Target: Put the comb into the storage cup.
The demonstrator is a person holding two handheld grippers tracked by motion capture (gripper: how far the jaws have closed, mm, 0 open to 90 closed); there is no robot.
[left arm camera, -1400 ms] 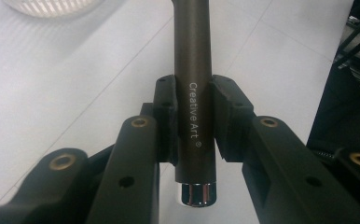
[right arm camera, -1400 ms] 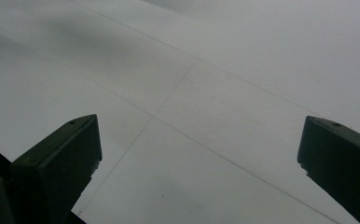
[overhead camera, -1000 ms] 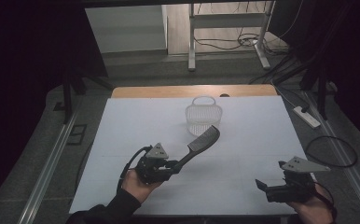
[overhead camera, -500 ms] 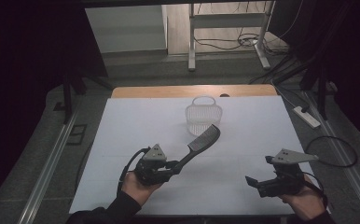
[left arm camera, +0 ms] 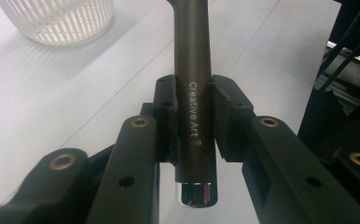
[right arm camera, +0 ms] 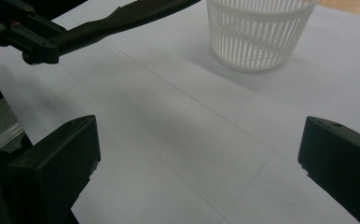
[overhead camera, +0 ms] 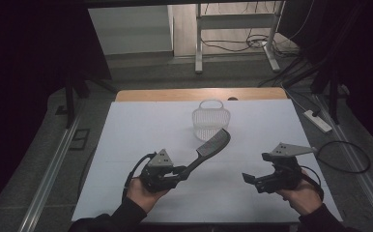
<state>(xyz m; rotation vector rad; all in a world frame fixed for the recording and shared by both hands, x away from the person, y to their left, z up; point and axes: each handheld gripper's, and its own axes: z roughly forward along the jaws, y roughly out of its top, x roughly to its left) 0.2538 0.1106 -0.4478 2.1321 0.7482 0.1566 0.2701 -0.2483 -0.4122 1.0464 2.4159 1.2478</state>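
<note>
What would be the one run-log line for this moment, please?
left gripper: shut on brush handle | right gripper: open, holds nothing | basket: upright on table, beyond brush head

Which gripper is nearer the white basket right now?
Left. The left gripper holds a dark comb whose head reaches up beside the white basket. The right gripper hangs open, off near the table's front right.

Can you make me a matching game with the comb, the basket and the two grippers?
Things:
1. comb
2. basket
3. left gripper
4. right gripper

States:
A. jaws open, nothing between them
B. white, standing on the table
C. dark, held by its handle
D. jaws shut on a handle

Pairs: 1-C, 2-B, 3-D, 4-A
</note>
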